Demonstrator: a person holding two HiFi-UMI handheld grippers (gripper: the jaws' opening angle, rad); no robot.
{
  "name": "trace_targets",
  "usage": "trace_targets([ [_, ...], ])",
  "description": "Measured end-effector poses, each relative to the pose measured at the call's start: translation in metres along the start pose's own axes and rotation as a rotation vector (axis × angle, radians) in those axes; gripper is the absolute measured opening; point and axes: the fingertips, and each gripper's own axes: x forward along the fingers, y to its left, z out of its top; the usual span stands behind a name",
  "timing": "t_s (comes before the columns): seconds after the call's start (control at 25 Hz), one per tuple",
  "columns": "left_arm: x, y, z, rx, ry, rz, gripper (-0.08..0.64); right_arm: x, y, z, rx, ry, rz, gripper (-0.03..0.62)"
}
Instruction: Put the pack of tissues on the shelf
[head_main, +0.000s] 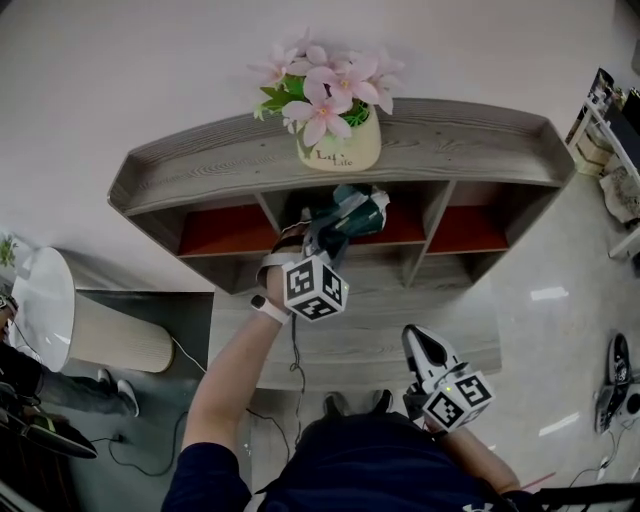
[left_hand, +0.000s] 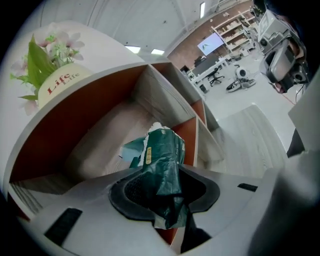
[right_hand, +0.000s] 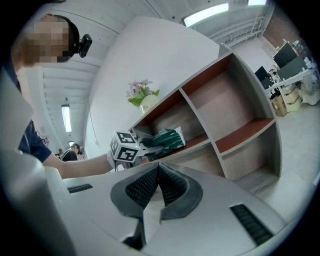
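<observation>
A dark green pack of tissues (head_main: 360, 212) is clamped in my left gripper (head_main: 345, 226), which is shut on its crumpled end. The pack (left_hand: 161, 155) sits between the black pads of the left gripper (left_hand: 165, 192) and points into the middle compartment of the grey wooden shelf (head_main: 200, 165). In the right gripper view the pack (right_hand: 166, 138) is just over the red-edged board; I cannot tell if it touches. My right gripper (head_main: 416, 338) hangs low in front of the shelf, shut and empty, its pads (right_hand: 172, 186) pressed together.
A pot of pink flowers (head_main: 338, 140) stands on the shelf top, directly above the pack. Red-backed compartments (head_main: 465, 230) lie either side. A white round object (head_main: 45, 305) and a person's legs are at the left. Cables and dark gear (head_main: 615, 385) lie on the floor.
</observation>
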Motion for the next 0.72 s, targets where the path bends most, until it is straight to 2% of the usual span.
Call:
trace_targets([
  [0.16, 0.007, -0.003, -0.006, 0.013, 0.044, -0.012, 0.138, 0.001, 0.005, -0.003, 0.001, 0.000, -0.009, 0.005],
  [0.32, 0.011, 0.002, -0.013, 0.027, 0.122, 0.024, 0.161, 0.003, 0.008, -0.006, 0.005, -0.001, -0.014, 0.005],
  [0.56, 0.004, 0.012, -0.022, -0.070, 0.197, 0.078, 0.242, 0.003, 0.014, -0.010, 0.012, 0.000, -0.020, 0.005],
  [0.72, -0.005, 0.021, -0.020, -0.113, 0.177, 0.112, 0.273, 0.006, 0.015, -0.007, 0.009, -0.010, -0.022, 0.005],
])
